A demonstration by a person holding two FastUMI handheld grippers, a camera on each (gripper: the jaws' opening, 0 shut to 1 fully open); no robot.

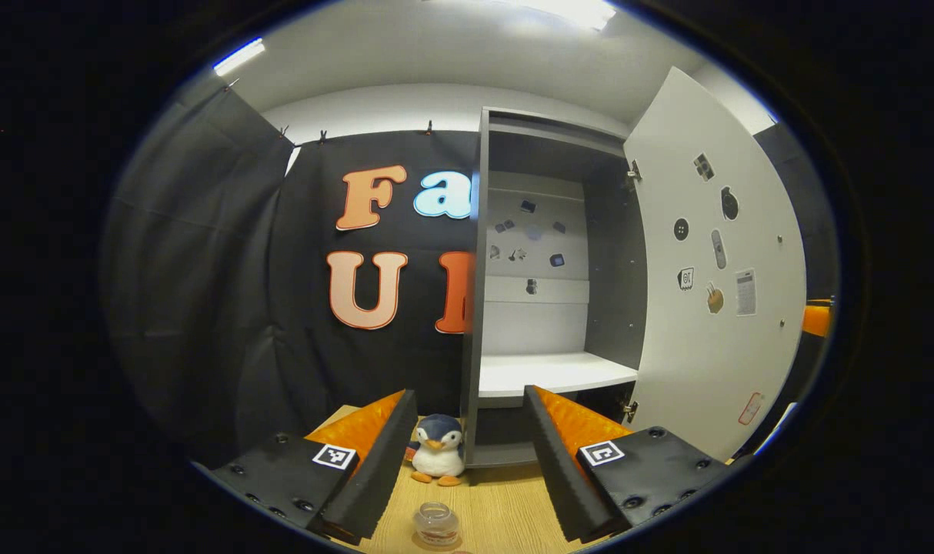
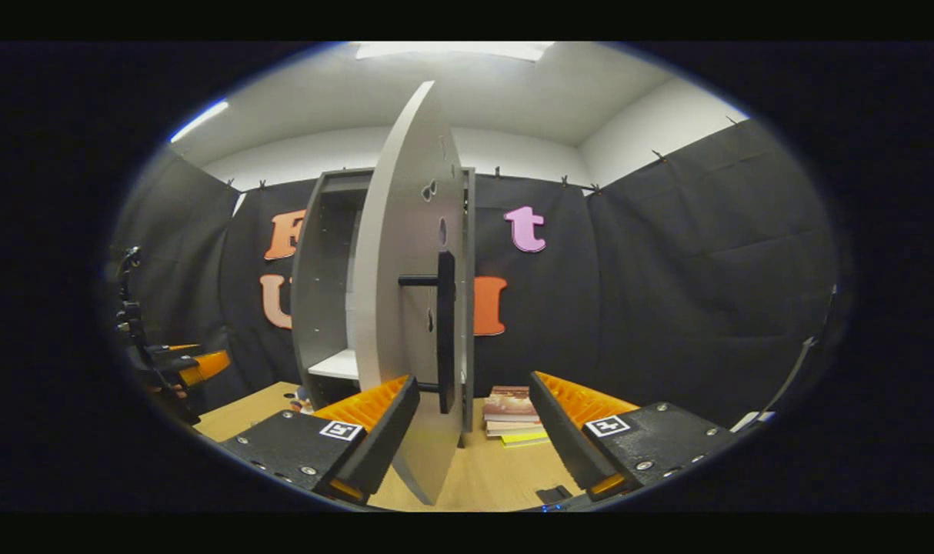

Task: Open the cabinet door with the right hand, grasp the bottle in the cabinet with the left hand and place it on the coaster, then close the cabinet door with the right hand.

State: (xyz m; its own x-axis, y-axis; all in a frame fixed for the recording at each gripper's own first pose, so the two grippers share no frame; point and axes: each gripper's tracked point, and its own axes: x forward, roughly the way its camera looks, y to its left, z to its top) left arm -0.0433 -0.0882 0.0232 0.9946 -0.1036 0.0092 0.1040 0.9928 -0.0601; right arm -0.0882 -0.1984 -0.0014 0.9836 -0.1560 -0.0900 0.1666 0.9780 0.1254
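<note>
The grey cabinet (image 1: 473,308) stands with its white door (image 1: 713,308) swung wide to the right, showing a white shelf (image 1: 552,373). A small clear bottle (image 1: 436,525) stands upright on the wooden table (image 1: 505,508), low between the bases of my left gripper's fingers. My left gripper (image 1: 468,396) is open and its fingers stand well apart from the bottle. In the right gripper view the door (image 2: 398,308) is seen nearly edge-on with its black bar handle (image 2: 445,331). My right gripper (image 2: 475,381) is open, and the handle's lower end hangs between its fingertips, not pinched.
A penguin plush (image 1: 438,458) sits on the table at the cabinet's left front corner. A stack of books (image 2: 513,415) lies right of the cabinet. The left gripper and the hand holding it (image 2: 182,369) show at the far left. Black cloth walls surround the table.
</note>
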